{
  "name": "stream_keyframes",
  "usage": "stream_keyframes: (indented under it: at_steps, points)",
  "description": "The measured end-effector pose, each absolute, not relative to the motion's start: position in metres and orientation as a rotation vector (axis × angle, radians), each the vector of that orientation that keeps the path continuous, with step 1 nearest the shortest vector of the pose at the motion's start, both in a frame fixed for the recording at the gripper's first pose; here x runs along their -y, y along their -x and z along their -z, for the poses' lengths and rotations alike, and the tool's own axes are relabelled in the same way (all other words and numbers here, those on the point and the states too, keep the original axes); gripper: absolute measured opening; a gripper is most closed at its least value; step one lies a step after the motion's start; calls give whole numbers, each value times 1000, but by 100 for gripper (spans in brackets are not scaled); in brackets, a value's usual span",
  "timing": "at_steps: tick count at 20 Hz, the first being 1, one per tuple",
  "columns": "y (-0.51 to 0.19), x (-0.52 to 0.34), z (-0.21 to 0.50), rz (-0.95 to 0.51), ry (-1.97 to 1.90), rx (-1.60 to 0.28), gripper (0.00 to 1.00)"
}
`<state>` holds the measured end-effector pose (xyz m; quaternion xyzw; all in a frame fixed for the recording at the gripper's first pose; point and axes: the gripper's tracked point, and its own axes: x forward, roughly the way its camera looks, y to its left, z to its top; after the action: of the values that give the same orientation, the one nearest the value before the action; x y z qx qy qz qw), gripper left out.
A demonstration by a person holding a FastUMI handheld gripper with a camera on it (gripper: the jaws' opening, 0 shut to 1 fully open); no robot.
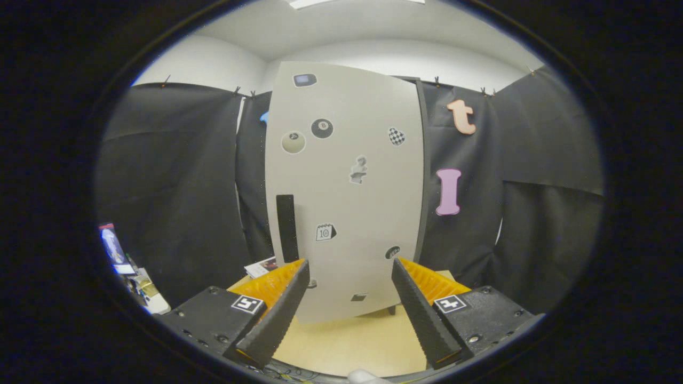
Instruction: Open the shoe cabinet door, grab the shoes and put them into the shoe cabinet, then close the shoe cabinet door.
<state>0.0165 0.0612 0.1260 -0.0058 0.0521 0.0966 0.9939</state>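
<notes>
So from the gripper view, my gripper (349, 298) is spread wide with nothing between the fingers, just bare air and the pale wood counter (352, 341) under them. Straight ahead, just beyond the fingertips, stands the shoe cabinet door (347, 186), shut as far as I can judge, upright on the counter with the black booth cloth behind it on both sides. It's a tall, flat, light grey panel dotted with little stickers: a couple of pool-ball looking ones up high, a checkered one toward the right edge, a few more scattered lower down. The bit I care about is the handle (286, 228), a slim black vertical bar near the door's left edge, sitting just above my left fingertip. My guess is the door is a stiff, light board that swings easily on hinges along the right side, so a hard yank might rock the whole cabinet. I'd pinch the bar across its width, since the panel face itself looks smooth and offers no grip. Some clutter (133, 272) sits off to the left, well apart from the cabinet.
</notes>
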Motion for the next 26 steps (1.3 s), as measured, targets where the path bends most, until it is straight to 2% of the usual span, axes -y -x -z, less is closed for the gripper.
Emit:
stream_keyframes:
  at_steps: [11, 26]
  points:
    - [40, -9, -191, -74, -42, -11, 100]
    - [79, 9, -203, -39, -57, -4, 100]
